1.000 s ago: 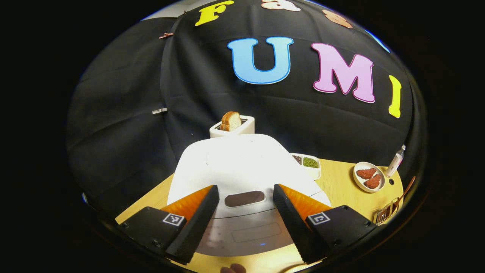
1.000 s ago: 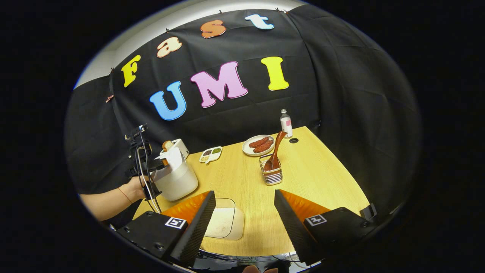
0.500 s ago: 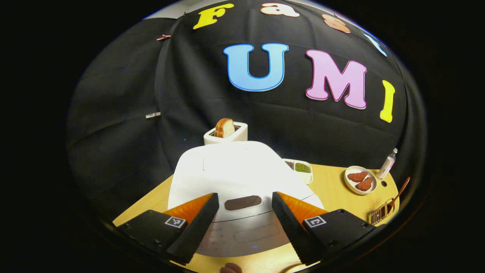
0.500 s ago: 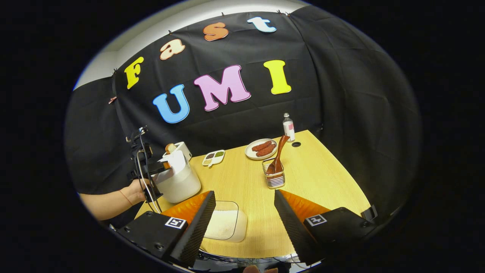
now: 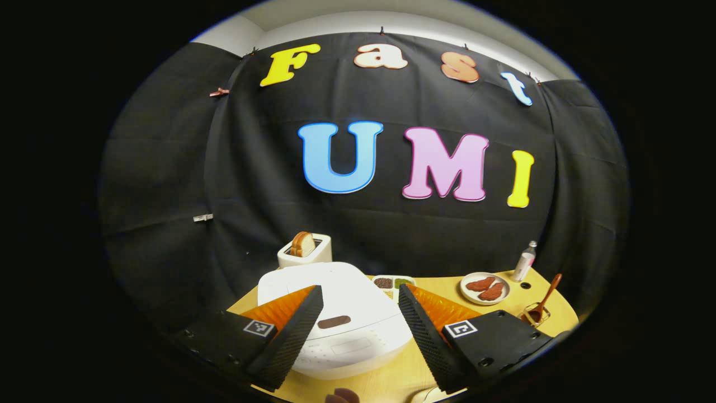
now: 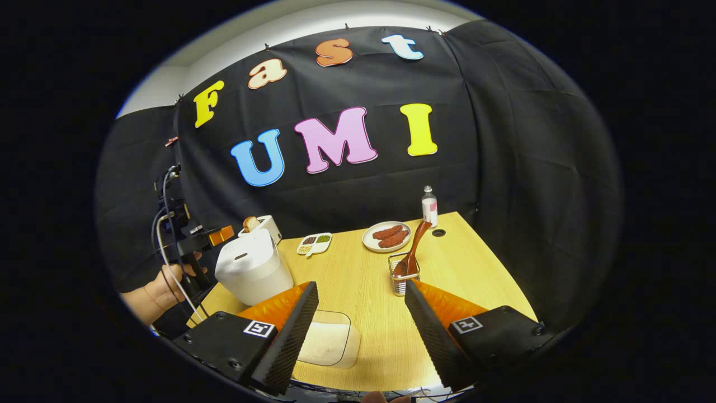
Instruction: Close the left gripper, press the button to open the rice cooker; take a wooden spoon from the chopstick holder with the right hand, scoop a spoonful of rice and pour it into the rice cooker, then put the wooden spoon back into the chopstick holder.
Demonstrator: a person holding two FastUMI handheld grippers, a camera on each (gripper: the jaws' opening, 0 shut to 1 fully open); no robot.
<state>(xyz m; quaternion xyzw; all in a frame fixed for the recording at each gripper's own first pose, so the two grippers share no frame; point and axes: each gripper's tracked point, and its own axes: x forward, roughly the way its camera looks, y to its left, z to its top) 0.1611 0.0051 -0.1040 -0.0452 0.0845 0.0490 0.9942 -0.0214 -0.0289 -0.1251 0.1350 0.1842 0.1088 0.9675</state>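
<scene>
Compared with a second ago, the left gripper has been pulled up and back from the rice cooker, so the cooker looks a lot smaller now. In the left gripper view the jaws are spread wide with nothing held between them, and the cooker's white lid is seen shut, its dark oval button sitting on the front edge between the fingers. A toaster is parked behind it, a plate of reddish food off to the side, and the wooden spoon is stood in the chopstick holder near the table's far edge. In the right gripper view the right gripper is also held wide open and empty above the table, with a clear tub of rice just beside its left finger and the spoon leaning upright in the wire holder a bit ahead. Step one looks not done yet, honestly: the lid is down and the left jaws aren't shut. Next they'd probably need to be closed, then brought down square onto that button.
</scene>
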